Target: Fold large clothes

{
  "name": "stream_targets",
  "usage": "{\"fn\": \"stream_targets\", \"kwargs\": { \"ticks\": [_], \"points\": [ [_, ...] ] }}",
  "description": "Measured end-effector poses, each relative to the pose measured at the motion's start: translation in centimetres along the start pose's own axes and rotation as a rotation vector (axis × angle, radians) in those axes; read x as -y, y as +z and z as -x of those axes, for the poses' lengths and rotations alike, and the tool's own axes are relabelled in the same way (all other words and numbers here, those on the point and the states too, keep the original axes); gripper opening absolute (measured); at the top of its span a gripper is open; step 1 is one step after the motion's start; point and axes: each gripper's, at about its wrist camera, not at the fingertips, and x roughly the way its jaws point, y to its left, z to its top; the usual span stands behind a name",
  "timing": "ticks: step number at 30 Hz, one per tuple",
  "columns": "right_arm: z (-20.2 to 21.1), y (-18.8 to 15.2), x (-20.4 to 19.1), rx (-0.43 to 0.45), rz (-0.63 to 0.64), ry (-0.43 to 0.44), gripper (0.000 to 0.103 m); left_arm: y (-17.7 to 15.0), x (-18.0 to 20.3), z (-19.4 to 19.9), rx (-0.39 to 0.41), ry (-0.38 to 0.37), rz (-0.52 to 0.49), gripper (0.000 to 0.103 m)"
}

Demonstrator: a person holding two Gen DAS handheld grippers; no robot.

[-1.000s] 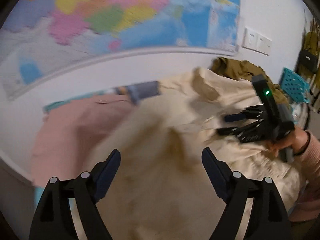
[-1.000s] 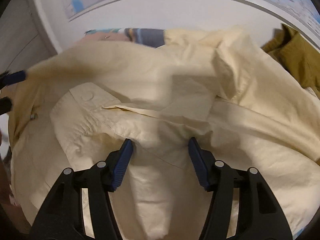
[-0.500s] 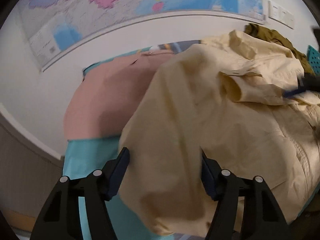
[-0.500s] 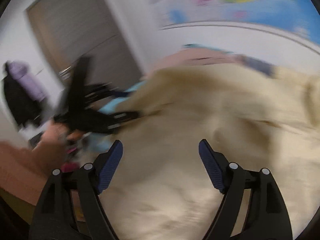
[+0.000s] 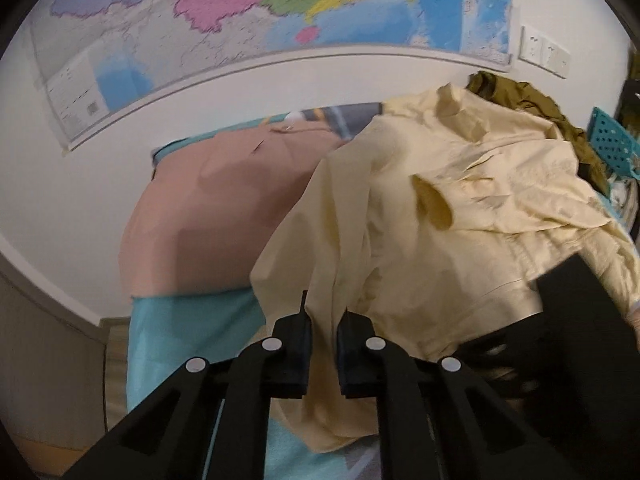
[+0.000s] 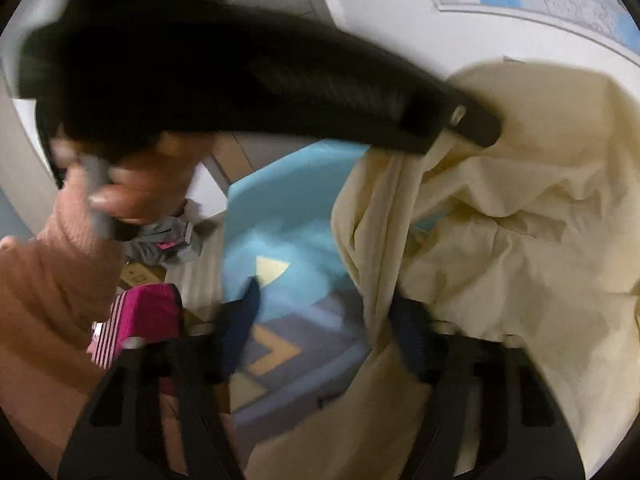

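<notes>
Behind the work surface a coloured wall map (image 5: pixel 280 8) hangs on a white wall, with a wall switch (image 5: pixel 544 54) at two o'clock of the left wrist view. A turquoise sheet (image 5: pixel 188 336) covers what looks like a bed, and a pink garment (image 5: pixel 208 220) lies flat on it at ten o'clock.

The cream shirt (image 5: pixel 460 208), the thing being folded, is heaped from the centre out to three o'clock, partly over an olive garment (image 5: pixel 516 96) at one o'clock, beside a teal perforated basket (image 5: pixel 612 140).

Half a second ago the left gripper (image 5: pixel 322 320) stood wide above the shirt's near edge; now its fingers have closed narrow on a fold of that edge at six o'clock, the cloth rising between them. The right gripper (image 6: pixel 324 320) has swung across to the same edge. Its fingers are open at a middling gap, a hanging strip of the shirt (image 6: pixel 500 240) lies between them, and blur hides whether they touch it.

Seen from the right wrist, the left gripper (image 6: pixel 476 128) pinches cloth at one o'clock, the left hand (image 6: pixel 132 188) on its handle.

I judge the first grasp is made and the second is close. The shirt can then be lifted and spread.
</notes>
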Motion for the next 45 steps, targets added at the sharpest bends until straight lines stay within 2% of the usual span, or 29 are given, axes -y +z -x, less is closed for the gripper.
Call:
{"fn": "stream_targets", "kwargs": {
  "ticks": [1,2,3,5,6,7,11,13,14,17,18,19,20,21,22,24,26,27,29,32,33,34,35,36,37,39,41,43,45],
  "points": [
    [0.5,0.4,0.3,0.011,-0.026,0.020,0.010,0.4,0.0,0.3,0.000,-0.008,-0.004,0.007],
    [1.5,1.0,0.7,0.035,-0.054,0.066,0.003,0.8,0.0,0.7,0.009,-0.019,-0.010,0.008],
    [3.1,1.9,1.0,0.075,-0.076,0.152,0.003,1.4,-0.2,1.4,0.027,-0.015,-0.009,0.010],
    [6.2,3.1,1.3,0.159,-0.090,0.225,0.003,2.8,-1.3,3.5,0.092,-0.076,0.042,0.020],
    [8.5,4.0,1.8,0.215,-0.119,0.278,0.003,3.4,-1.9,4.3,0.121,-0.105,0.070,0.042],
    [10.2,4.7,2.4,0.254,-0.151,0.316,0.003,4.2,-2.7,5.6,0.172,-0.116,0.104,0.053],
    [16.2,5.1,5.1,0.343,-0.249,0.407,0.005,5.7,-3.5,8.7,0.302,-0.121,0.151,0.061],
    [18.7,4.3,6.9,0.370,-0.270,0.366,0.006,5.8,-3.2,9.1,0.346,-0.114,0.153,0.067],
    [19.8,3.5,8.2,0.371,-0.294,0.307,0.010,5.6,-2.9,8.9,0.359,-0.118,0.145,0.067],
    [21.5,0.2,12.0,0.348,-0.433,0.230,0.015,5.2,-1.7,6.6,0.300,-0.182,0.127,0.067],
    [22.0,-0.8,13.2,0.335,-0.477,0.174,0.018,5.1,-1.4,5.8,0.282,-0.200,0.110,0.067],
    [22.5,-2.6,14.7,0.311,-0.529,0.100,0.031,4.8,-0.4,4.7,0.255,-0.200,0.086,0.067],
    [22.7,-3.8,15.8,0.291,-0.565,0.052,0.054,4.7,0.2,3.8,0.236,-0.196,0.068,0.067],
    [23.1,-5.7,17.0,0.270,-0.618,-0.037,0.065,4.3,1.2,2.6,0.207,-0.198,0.038,0.067],
    [23.2,-6.8,17.3,0.269,-0.642,-0.067,0.069,4.1,2.0,1.6,0.184,-0.193,0.011,0.067],
    [23.6,-9.2,17.5,0.267,-0.659,-0.086,0.073,3.6,3.3,-0.4,0.150,-0.155,-0.032,0.067],
    [23.7,-10.6,16.6,0.281,-0.630,-0.086,0.088,3.3,3.5,-1.9,0.109,-0.146,-0.043,0.067],
    [23.2,-11.1,15.8,0.272,-0.606,-0.078,0.090,3.4,3.4,-2.5,0.097,-0.138,-0.041,0.067],
    [21.2,-11.4,14.3,0.240,-0.551,-0.069,0.093,3.6,2.9,-3.0,0.094,-0.141,-0.026,0.067],
    [17.2,-10.4,13.0,0.162,-0.479,-0.150,0.097,4.2,2.0,-3.4,0.099,-0.149,0.006,0.067],
    [16.2,-10.2,13.0,0.150,-0.475,-0.151,0.097,4.4,1.9,-3.6,0.095,-0.153,0.012,0.067],
    [15.2,-9.7,13.0,0.143,-0.467,-0.148,0.093,4.6,1.9,-3.7,0.094,-0.152,0.014,0.067],
    [14.6,-9.2,13.0,0.154,-0.457,-0.116,0.070,4.7,1.9,-3.8,0.093,-0.154,0.014,0.067],
    [14.6,-8.9,12.9,0.153,-0.449,-0.102,0.058,4.7,2.0,-3.9,0.091,-0.159,0.014,0.067],
    [15.3,-8.1,12.6,0.172,-0.422,-0.092,0.032,4.8,2.1,-3.9,0.090,-0.158,0.015,0.067],
    [18.6,-7.2,12.2,0.230,-0.380,-0.124,0.029,4.8,2.1,-3.6,0.098,-0.158,0.024,0.067],
    [23.2,-6.5,11.4,0.274,-0.331,-0.234,0.026,4.8,1.9,-3.2,0.116,-0.175,0.034,0.068],
    [27.9,-6.9,11.0,0.299,-0.311,-0.372,0.026,4.9,2.0,-2.8,0.135,-0.200,0.039,0.068],
    [31.6,-8.1,11.1,0.275,-0.307,-0.558,0.026,4.9,2.6,-2.5,0.153,-0.229,0.022,0.069]
  ]
}}
